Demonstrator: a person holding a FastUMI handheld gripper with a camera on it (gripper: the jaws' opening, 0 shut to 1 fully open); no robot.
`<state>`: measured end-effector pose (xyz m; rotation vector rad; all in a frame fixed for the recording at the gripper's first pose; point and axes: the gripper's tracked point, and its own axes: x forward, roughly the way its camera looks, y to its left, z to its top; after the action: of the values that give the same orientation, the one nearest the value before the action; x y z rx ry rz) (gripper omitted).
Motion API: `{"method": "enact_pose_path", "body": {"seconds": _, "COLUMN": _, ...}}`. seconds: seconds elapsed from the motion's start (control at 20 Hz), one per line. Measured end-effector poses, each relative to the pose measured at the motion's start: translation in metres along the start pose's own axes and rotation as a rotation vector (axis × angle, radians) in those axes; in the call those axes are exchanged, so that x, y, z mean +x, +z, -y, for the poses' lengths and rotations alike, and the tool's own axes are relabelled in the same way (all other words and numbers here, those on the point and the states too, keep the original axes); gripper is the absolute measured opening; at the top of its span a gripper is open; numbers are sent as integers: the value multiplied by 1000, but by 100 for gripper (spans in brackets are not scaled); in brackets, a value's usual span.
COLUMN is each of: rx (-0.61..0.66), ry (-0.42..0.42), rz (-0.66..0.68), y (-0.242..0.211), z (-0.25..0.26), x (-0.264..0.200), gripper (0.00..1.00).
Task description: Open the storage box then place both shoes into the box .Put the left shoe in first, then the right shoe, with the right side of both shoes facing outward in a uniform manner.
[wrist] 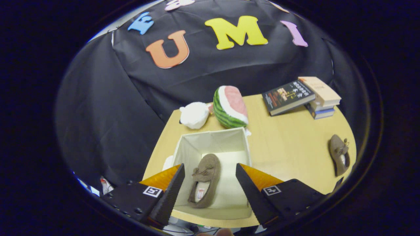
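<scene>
The gripper (210, 177) hung above the box (188, 146) with its fingers spread wide and nothing between them, so it was released; one finger (170, 193) sat over the box's left wall and the other over its right wall. The box stood open on the bench (288, 147), a pale fabric cube with upright sides; inside it, on the floor of the box and towards its left side, lay one brown shoe (205, 180), sole down, its toe pointing to the far wall of the box and its pale lining showing at the heel. The second brown shoe (339, 154) lay on the bench well to the right of the box, apart from it, near the bench's edge. Just beyond the far wall of the box stood a plush watermelon slice (229, 106), and beside that, off the box's far left corner, a white soft toy (194, 114); farther right of the box, at the back of the bench, a stack of books (303, 95) rested, the top dark one lying askew.
</scene>
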<state>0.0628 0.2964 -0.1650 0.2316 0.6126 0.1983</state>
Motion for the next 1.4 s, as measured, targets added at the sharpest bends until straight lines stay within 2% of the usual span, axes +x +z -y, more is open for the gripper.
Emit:
{"method": "enact_pose_path", "body": {"seconds": 0.35, "rx": -86, "ry": -94, "rz": 193, "y": 56, "z": 113, "x": -75, "gripper": 96}}
{"method": "enact_pose_path", "body": {"seconds": 0.55, "rx": -70, "ry": -163, "rz": 246, "y": 71, "z": 194, "x": -108, "gripper": 96}}
{"method": "enact_pose_path", "body": {"seconds": 0.65, "rx": -63, "ry": -168, "rz": 266, "y": 81, "z": 233, "x": -127, "gripper": 96}}
{"method": "enact_pose_path", "body": {"seconds": 1.05, "rx": -52, "ry": -283, "rz": 270, "y": 69, "z": 394, "x": -168, "gripper": 96}}
{"method": "enact_pose_path", "body": {"seconds": 1.25, "rx": -55, "ry": -355, "rz": 229, "y": 50, "z": 470, "x": -166, "gripper": 96}}
{"method": "enact_pose_path", "body": {"seconds": 1.4, "rx": -53, "ry": -372, "rz": 188, "y": 29, "z": 501, "x": -151, "gripper": 96}}
